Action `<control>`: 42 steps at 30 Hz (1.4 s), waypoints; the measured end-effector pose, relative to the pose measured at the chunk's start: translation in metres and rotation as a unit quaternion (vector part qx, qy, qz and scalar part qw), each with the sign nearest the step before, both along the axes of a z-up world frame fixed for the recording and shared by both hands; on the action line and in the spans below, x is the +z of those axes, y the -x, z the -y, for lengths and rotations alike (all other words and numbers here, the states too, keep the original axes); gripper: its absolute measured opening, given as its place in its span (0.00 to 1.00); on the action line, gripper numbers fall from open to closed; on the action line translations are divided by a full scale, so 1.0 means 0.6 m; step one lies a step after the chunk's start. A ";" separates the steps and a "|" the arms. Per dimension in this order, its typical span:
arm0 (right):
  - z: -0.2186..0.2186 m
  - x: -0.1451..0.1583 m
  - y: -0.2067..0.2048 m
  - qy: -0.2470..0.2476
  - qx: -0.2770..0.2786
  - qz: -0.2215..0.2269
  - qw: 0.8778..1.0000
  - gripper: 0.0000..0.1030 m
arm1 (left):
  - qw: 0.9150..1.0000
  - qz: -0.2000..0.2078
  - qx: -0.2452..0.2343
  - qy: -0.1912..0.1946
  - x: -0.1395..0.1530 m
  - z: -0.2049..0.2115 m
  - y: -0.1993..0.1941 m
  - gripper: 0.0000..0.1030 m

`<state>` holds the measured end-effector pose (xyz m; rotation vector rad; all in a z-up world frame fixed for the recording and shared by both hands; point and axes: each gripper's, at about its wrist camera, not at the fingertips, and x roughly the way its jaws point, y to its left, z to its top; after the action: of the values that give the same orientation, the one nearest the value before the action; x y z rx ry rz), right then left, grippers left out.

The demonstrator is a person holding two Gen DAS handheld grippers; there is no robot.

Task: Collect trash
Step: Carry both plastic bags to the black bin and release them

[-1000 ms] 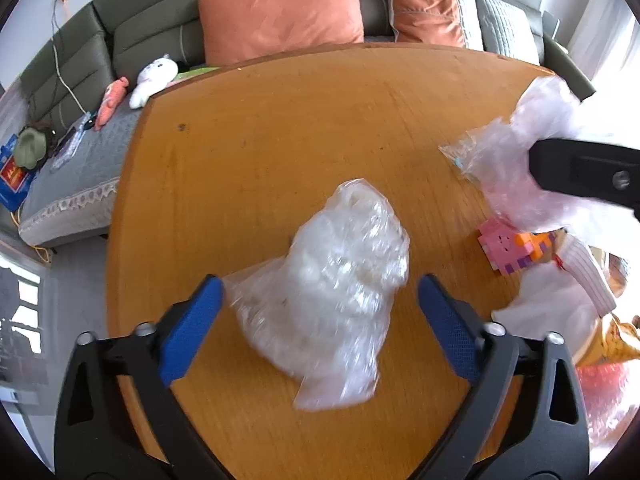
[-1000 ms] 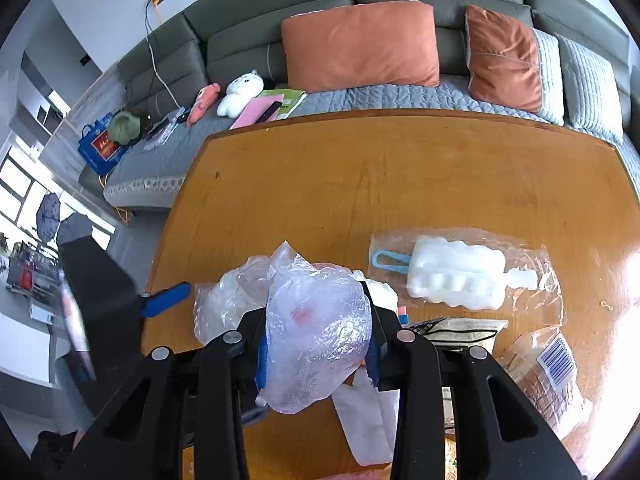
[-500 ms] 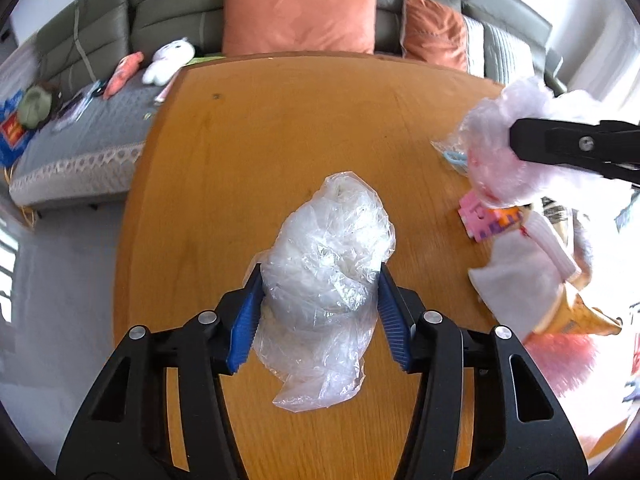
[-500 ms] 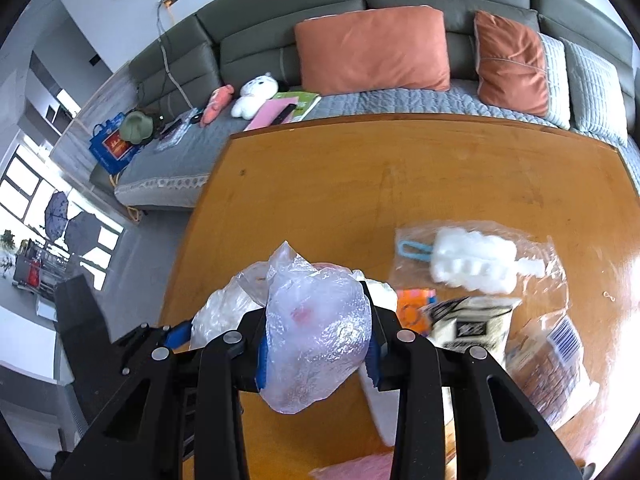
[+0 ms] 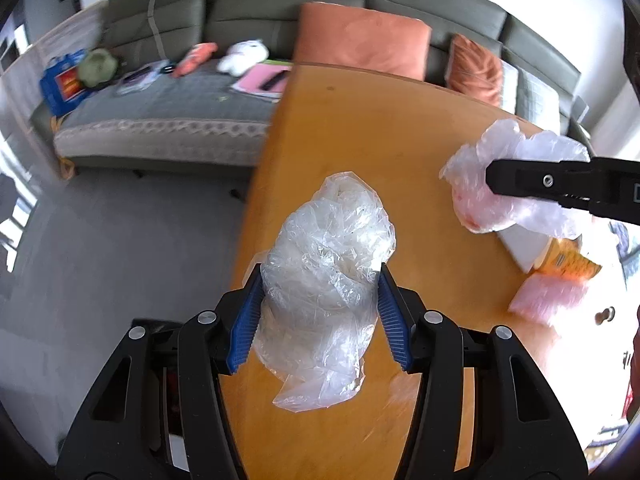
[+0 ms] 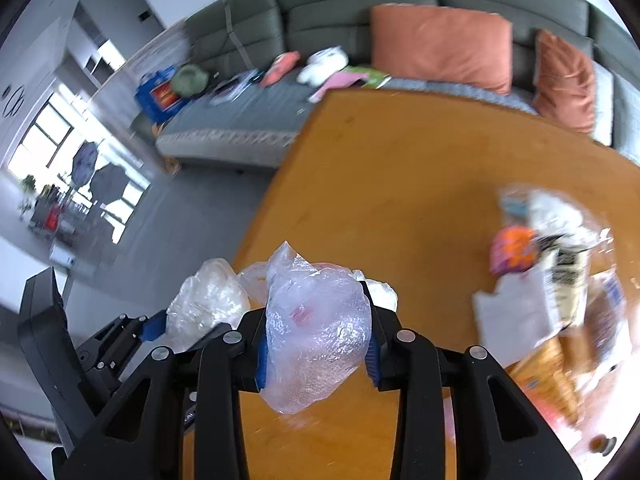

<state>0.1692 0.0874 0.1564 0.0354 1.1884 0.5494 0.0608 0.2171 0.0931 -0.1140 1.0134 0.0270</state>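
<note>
My left gripper (image 5: 320, 312) is shut on a crumpled clear plastic bag (image 5: 328, 264) and holds it above the left edge of the wooden table (image 5: 360, 140). My right gripper (image 6: 316, 344) is shut on a second clear plastic bag with a pink spot inside (image 6: 316, 328), also lifted over the table's near left part. In the left wrist view the right gripper's finger and its bag (image 5: 516, 176) show at the right. In the right wrist view the left gripper and its bag (image 6: 208, 304) show at the lower left.
More trash lies on the table's right side: a pile of wrappers and packets (image 6: 552, 264), an orange packet (image 5: 568, 260) and a pink packet (image 5: 548, 296). A grey sofa (image 5: 180, 112) with orange cushions stands behind. Grey floor (image 5: 120, 248) lies left of the table.
My left gripper closed on the clear bag and lifted it. Both grippers with their bags have moved left toward the table's edge; the floor now shows at the left.
</note>
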 end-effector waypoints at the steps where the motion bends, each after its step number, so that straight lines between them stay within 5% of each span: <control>1: -0.017 -0.002 0.012 0.003 0.013 -0.001 1.000 0.36 | 1.000 0.001 0.009 0.001 0.000 -0.012 0.015 0.51; 8: -0.135 -0.005 0.088 0.004 0.106 -0.005 0.994 0.36 | 0.995 -0.008 0.097 0.011 -0.011 -0.113 0.125 0.52; 17: -0.279 -0.010 0.184 0.000 0.217 -0.008 0.976 0.36 | 0.974 -0.037 0.223 0.032 -0.046 -0.248 0.262 0.53; 30: -0.442 -0.046 0.287 0.009 0.301 -0.022 0.953 0.36 | 0.957 -0.063 0.282 0.029 -0.084 -0.360 0.346 0.54; 32: -0.466 -0.052 0.293 0.016 0.311 -0.027 0.950 0.46 | 0.953 -0.068 0.293 0.027 -0.087 -0.379 0.352 0.68; 33: -0.479 -0.058 0.293 0.022 0.314 -0.027 0.949 0.52 | 0.951 -0.070 0.300 0.023 -0.088 -0.388 0.356 0.88; 34: -0.493 -0.059 0.295 0.027 0.313 -0.022 0.949 0.63 | 0.948 -0.069 0.309 0.014 -0.088 -0.397 0.361 0.95; 42: -0.517 -0.064 0.304 0.044 0.316 0.000 0.948 0.70 | 0.933 -0.061 0.355 0.023 -0.092 -0.444 0.392 0.95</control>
<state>-0.0134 0.3978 0.1182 -0.4363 1.2173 1.0548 -0.1745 0.4835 0.0377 -0.5233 1.0526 0.6791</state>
